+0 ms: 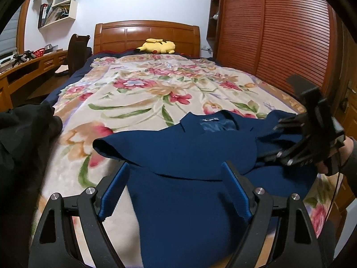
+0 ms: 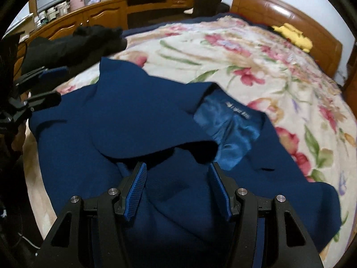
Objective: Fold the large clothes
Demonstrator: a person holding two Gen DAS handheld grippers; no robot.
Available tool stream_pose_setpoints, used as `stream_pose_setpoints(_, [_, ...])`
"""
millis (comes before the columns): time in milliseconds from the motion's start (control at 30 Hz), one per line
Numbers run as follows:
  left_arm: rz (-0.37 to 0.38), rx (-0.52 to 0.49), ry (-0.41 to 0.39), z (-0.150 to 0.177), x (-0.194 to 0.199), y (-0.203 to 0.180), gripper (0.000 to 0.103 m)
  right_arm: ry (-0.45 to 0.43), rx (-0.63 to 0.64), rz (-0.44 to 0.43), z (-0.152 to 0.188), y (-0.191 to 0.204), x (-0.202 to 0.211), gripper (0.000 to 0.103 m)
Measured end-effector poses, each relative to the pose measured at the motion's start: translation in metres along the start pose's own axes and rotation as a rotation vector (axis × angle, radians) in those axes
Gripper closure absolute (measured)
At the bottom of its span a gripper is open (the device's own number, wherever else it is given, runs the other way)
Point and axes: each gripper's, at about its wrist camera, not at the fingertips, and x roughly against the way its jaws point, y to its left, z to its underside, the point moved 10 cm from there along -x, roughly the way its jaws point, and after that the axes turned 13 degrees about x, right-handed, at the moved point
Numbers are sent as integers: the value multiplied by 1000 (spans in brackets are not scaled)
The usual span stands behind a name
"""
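1. Blue coat (image 1: pixel 189 160) lies on the bed (image 1: pixel 138 93), near edge, collar toward the headboard. A black garment (image 1: pixel 20 134) sits at the near left, apart from the coat.

2. My left gripper (image 1: pixel 176 181) hangs over the coat's near-left part, jaws spread wide, nothing pinched; one pad is over the blanket, the other over cloth.

3. My right gripper (image 2: pixel 178 185) is over the coat's middle, just near of the collar lining (image 2: pixel 227 131). Jaws are part open with cloth beneath them. The pads do not seem to press any fold, so I judge it released.

4. Risk: closing here could catch one layer only. The lapel flap overlaps the body, so the top ply may lift and the under ply stay, skewing the fold.

5. Risk: thick, heavy cloth. A shallow pinch may slip when lifted.

6. Risk: the coat lies on a soft floral blanket; a deep bite could take blanket as well and drag it.

7. Look of the coat: dark blue, woolly matt face, shiny blue lining with a small label at the neck. Front flaps are thrown over, edges rumpled, not flat. Folding looks barely begun.
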Motion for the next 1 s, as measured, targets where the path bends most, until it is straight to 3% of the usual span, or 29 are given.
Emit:
stream_pose_setpoints(100, [6,-1,2,0,-2,-3,19,54,50,9,-3,1,-19,45])
stream_pose_setpoints(167, [9,3,9,1,-4,-3,19,56,85,38,-12,-2,-22,66])
stream_pose_setpoints(200, [11,5,12,2,-4,-3,19,61,105,67,-17,-5,-25,85])
stream_pose_setpoints(333, [10,7,12,2,-4,-1,19,50,120,209,-44,-33,-20,94])
stream_pose_setpoints(533, [12,13,15,2,-5,0,19,-37,85,351,-99,-68,-15,95])
stream_pose_setpoints(767, [26,5,25,4,-5,-5,19,-55,48,394,-119,-83,-44,95])
stream_pose_setpoints(1000, [20,9,33,5,-6,-4,19,24,-58,448,-101,-114,-56,65])
